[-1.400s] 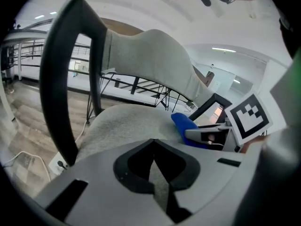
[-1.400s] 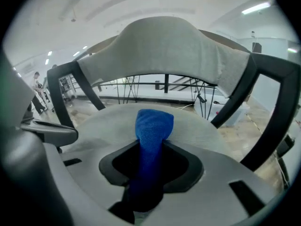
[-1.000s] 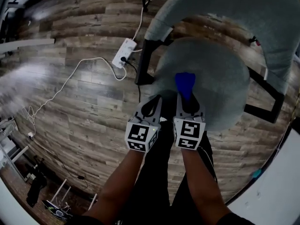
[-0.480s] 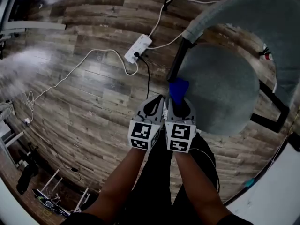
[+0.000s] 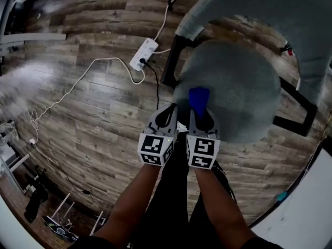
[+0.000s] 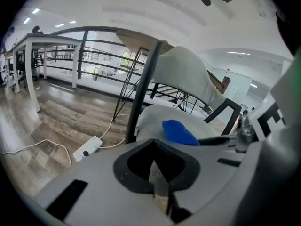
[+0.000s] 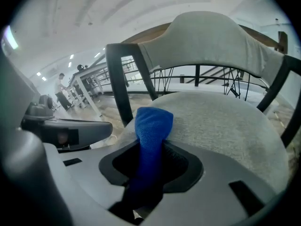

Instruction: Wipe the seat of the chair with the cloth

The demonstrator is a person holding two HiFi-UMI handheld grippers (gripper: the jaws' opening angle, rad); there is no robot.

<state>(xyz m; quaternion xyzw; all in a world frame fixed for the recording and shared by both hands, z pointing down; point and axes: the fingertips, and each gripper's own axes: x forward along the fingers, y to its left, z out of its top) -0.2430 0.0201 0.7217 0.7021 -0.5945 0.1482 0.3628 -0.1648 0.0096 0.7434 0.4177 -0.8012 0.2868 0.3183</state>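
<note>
R gripper pinches cloth at seat near edge; L gripper, jaws pressed together, empty, just beside seat.

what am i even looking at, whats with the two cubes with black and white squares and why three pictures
No robot here: a person holds a two-jaw hand tool in each hand, and the marker cubes are part of those tools. The top-down picture is from a camera on the person's head; the other two are from cameras riding on each gripper. The right gripper is clamped on a blue cloth at the near edge of the grey chair seat. The left gripper is shut and empty. A white power strip lies on the wood floor.
</note>
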